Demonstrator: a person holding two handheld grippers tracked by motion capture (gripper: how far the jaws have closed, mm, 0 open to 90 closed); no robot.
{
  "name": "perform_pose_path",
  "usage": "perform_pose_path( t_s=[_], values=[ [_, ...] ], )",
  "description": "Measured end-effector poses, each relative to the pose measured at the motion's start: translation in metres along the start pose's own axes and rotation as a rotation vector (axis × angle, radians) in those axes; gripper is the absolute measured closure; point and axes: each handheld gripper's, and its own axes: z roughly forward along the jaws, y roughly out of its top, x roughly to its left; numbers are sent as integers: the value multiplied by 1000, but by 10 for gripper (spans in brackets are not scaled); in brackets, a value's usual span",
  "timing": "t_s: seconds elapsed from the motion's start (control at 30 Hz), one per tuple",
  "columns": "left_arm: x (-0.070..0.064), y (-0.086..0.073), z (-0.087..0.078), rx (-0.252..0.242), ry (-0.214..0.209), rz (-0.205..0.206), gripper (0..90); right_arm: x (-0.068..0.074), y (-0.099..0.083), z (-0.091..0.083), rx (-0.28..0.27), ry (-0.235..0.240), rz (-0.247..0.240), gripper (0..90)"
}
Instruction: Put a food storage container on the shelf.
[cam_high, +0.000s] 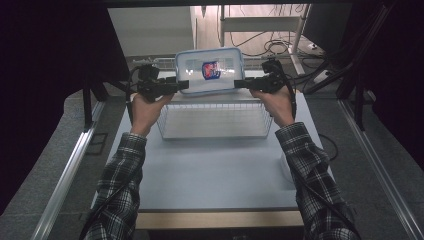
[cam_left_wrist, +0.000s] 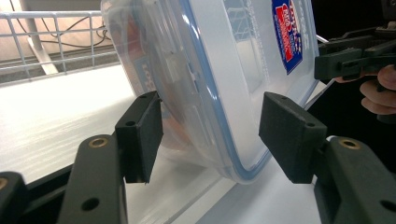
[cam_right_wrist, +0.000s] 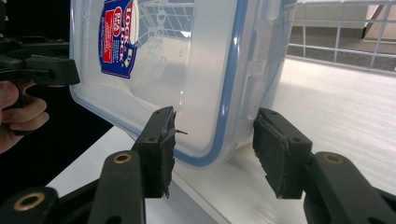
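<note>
A clear plastic container (cam_high: 210, 70) with a blue-rimmed lid and a red-and-blue label is held up on edge, its lid tilted toward me, above the far side of a wire basket (cam_high: 215, 120). My left gripper (cam_high: 184, 85) clamps the container's left end (cam_left_wrist: 205, 93), one pad on the base and one on the lid. My right gripper (cam_high: 239, 83) clamps its right end (cam_right_wrist: 210, 79) the same way. Each gripper view shows the other hand and gripper beyond the container.
The white wire basket stands on a pale blue table (cam_high: 215, 175), and a white surface (cam_right_wrist: 341, 107) lies below the container. Wire mesh (cam_left_wrist: 51, 42) rises behind it. Cables and a metal frame (cam_high: 280, 45) lie beyond the table.
</note>
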Motion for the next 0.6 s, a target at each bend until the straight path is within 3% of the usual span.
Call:
perform_pose_path(
  t_s=[0.23,0.37,0.47,0.53,0.6],
  values=[
    [1,1,3,16,-6,-7,358,2,3,0,7,-40,19,404],
    [8,0,5,2,-42,-65,312,3,4,0,0,-67,-1,424],
    [12,1,5,0,-57,-78,316,1,5,3,0,-65,-8,434],
    [12,4,5,14,-31,-78,316,1,5,4,-11,-58,-16,440],
    [8,8,1,-6,36,-47,297,3,6,5,-11,-52,-19,440]
  ],
)
